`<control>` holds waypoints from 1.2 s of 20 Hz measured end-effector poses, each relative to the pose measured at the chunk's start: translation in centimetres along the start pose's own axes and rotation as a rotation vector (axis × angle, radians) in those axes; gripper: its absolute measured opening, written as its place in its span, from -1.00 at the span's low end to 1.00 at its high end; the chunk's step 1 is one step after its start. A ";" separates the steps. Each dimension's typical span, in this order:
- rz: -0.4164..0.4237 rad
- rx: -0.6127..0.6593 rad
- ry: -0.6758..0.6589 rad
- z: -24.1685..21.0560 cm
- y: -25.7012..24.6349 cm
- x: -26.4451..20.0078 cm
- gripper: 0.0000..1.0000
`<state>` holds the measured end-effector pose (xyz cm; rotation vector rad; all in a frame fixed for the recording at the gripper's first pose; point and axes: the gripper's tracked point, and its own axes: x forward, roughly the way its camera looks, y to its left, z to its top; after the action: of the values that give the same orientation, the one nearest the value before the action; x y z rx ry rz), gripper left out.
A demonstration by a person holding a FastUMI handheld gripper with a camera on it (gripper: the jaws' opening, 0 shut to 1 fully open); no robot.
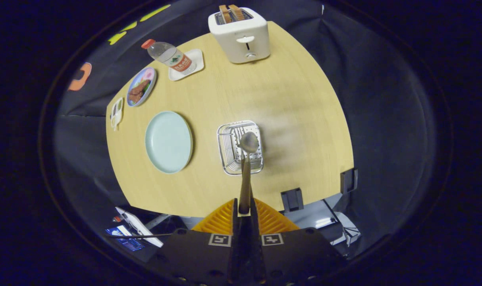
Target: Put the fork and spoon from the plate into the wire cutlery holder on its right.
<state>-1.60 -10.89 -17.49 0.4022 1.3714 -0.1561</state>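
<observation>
Gripper view: we find the gripper [244, 206] clamped on the spoon [247, 167], bowl above the wire cutlery holder [226, 149]; plate [168, 142] beside it.

Even overhead light on the table [296, 119], soft shadow beside the holder [240, 147], strong fisheye bending outward.

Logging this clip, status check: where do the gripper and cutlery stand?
Gripper shut on spoon, bowl end above wire holder. Plate bare. Nothing blocking the holder.

Dark gripper [244, 210] body carries 2 square black-and-white markers below ribbed, fan-shaped finger bases
</observation>
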 end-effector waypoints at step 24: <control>0.044 -0.297 -1.013 4.7 7.6 -15.3 0.79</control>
<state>2.18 -7.50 -0.57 0.0625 0.3723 -0.0926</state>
